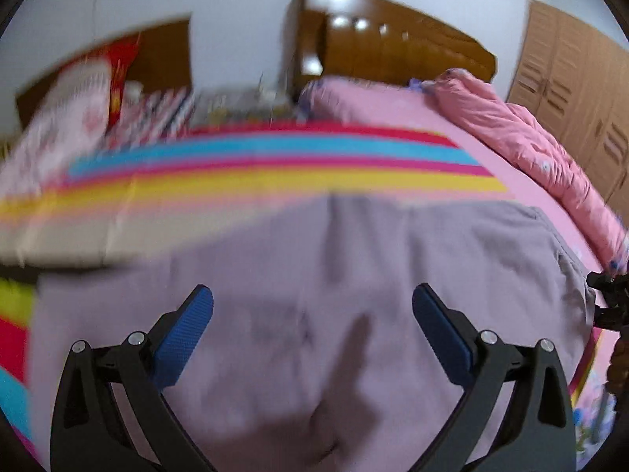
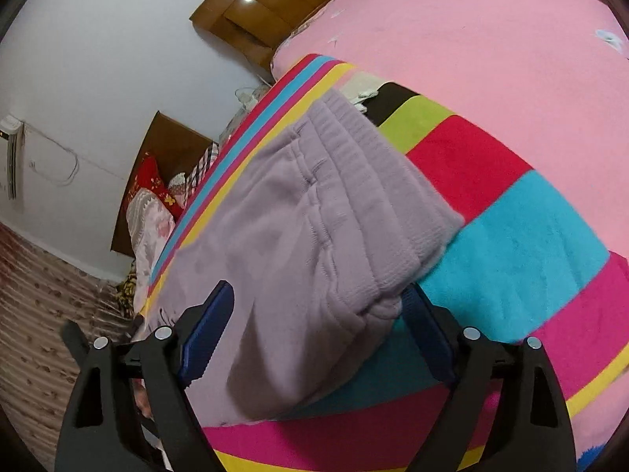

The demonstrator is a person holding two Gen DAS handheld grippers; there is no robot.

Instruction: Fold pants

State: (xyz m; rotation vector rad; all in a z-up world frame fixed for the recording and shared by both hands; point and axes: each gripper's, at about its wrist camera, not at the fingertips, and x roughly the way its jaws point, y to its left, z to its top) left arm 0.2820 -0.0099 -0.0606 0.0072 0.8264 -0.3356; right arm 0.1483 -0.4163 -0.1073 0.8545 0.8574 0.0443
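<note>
Lilac fleece pants lie flat on a striped blanket on the bed. In the right wrist view the pants show their ribbed waistband toward the right. My left gripper is open, hovering above the middle of the pants with nothing between its blue pads. My right gripper is open, its fingers straddling the near corner of the waistband end; the fabric edge lies between the pads without being pinched. The right gripper's tip also shows at the right edge of the left wrist view.
The rainbow-striped blanket covers a pink sheet. A pink quilt lies along the right side. A wooden headboard and white wall stand behind. Cushions and clutter are at far left; a wardrobe at far right.
</note>
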